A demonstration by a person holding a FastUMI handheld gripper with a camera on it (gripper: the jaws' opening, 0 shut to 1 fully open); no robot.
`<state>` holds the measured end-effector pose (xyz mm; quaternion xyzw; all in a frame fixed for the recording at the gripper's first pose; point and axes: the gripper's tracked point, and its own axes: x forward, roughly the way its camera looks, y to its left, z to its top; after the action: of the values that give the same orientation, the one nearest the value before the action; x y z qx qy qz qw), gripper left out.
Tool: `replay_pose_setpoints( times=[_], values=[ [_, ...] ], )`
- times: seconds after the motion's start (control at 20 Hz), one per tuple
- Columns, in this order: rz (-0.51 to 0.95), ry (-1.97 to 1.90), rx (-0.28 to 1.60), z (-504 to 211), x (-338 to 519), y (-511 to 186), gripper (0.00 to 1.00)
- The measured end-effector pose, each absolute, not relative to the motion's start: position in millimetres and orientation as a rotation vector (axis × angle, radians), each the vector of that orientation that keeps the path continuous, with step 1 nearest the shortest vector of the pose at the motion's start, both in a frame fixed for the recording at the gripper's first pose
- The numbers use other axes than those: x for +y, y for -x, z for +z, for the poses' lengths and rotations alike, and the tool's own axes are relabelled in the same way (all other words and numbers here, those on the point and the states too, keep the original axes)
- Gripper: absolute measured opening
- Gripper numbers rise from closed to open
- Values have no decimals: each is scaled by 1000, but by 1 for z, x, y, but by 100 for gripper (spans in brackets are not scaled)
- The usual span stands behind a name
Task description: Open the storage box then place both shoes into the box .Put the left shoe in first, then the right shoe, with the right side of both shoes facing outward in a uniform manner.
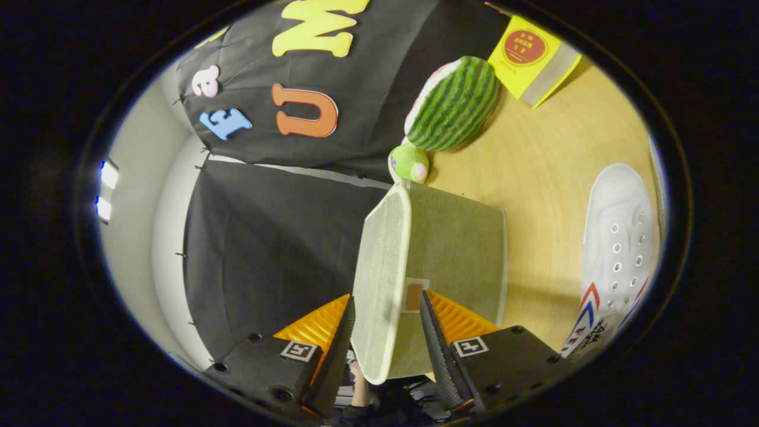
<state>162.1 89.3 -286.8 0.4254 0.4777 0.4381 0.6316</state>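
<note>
Two fingers of the gripper (386, 332) straddle the storage box (450, 237) lid (379, 279), apparently pinching it by its tab to swing it open; one white shoe (616, 249) waits beyond them on the table (545, 154).

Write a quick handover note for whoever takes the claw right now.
Claw: fingers straddle the lid edge of the storage box, near its small pull tab; firm grip cannot be confirmed.
Box: on the wooden table, lid apparently still on.
One white shoe lies on the table beyond the box.
Done: the claw is at the lid.
Left: open the box, then left shoe in, then right.
</note>
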Motion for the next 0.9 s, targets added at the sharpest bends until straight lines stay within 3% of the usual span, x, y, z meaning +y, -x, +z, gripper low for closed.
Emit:
replay_pose_setpoints(
  times=[0.2, 0.25, 0.3, 0.4, 0.9],
  values=[
    [1063, -980, 1133, -299, 102, -168, 46],
    [1052, -964, 1144, -304, 99, -166, 36],
    [1044, -974, 1133, -301, 96, -168, 13],
    [1022, -955, 1087, -292, 92, -170, 5],
    [996, -860, 977, -217, 122, -145, 5]
  ],
)
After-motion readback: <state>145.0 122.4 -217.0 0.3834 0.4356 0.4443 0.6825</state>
